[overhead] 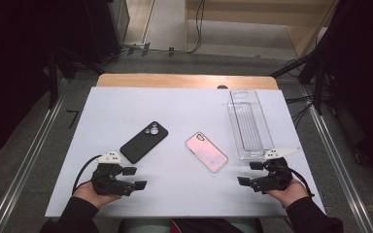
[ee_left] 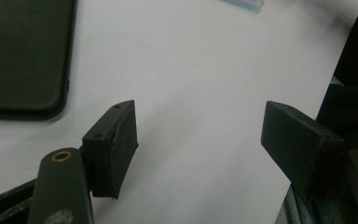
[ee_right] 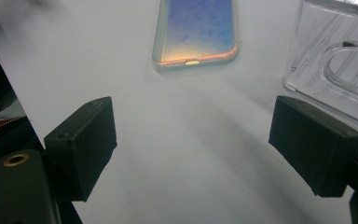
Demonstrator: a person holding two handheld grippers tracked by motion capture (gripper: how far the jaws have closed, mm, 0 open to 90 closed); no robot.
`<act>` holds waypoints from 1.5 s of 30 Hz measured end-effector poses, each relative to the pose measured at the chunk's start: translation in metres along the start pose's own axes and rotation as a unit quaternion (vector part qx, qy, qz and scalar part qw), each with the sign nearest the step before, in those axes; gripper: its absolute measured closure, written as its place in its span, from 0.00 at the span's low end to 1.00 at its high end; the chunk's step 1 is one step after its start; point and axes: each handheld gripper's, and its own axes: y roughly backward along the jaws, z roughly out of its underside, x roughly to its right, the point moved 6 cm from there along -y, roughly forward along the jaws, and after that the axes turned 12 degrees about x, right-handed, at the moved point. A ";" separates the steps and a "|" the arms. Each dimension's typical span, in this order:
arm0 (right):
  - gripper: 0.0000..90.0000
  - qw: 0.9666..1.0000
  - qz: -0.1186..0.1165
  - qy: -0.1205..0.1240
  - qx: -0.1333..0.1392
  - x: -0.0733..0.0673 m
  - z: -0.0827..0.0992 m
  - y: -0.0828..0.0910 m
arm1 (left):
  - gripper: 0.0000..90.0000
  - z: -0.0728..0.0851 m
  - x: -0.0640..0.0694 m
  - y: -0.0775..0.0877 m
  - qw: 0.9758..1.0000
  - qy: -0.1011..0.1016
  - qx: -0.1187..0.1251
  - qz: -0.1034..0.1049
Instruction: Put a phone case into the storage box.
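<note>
Left gripper (overhead: 135, 177) jaws wide apart, nothing between, bare white table (overhead: 175, 194) under them. Black phone case (overhead: 144, 141) just beyond left fingers (ee_left: 114, 149), off to their left side, lying flat, not touched. Right gripper (overhead: 250, 174) jaws spread wide too, empty. Pink phone (overhead: 206, 152) ahead of right fingers (ee_right: 86, 142), flat on table, apart from them. Clear plastic tray (overhead: 249, 124) close beside right gripper's outer jaw, no contact visible.

A black phone case (overhead: 144, 141) and a pink phone (overhead: 206, 152) lie flat and diagonal, apart, mid-tabletop.
</note>
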 end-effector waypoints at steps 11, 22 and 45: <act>0.15 1.000 -0.007 -0.009 0.013 0.000 -0.002 0.001 | 0.30 -0.001 -0.001 0.001 1.000 0.000 0.005 0.002; 0.15 1.000 -0.005 -0.015 0.016 0.002 -0.001 0.000 | 0.30 -0.002 -0.001 0.001 1.000 0.000 0.009 0.005; 0.15 1.000 -0.004 -0.009 0.009 0.003 -0.003 -0.002 | 0.30 -0.002 -0.006 0.001 1.000 0.004 0.015 -0.003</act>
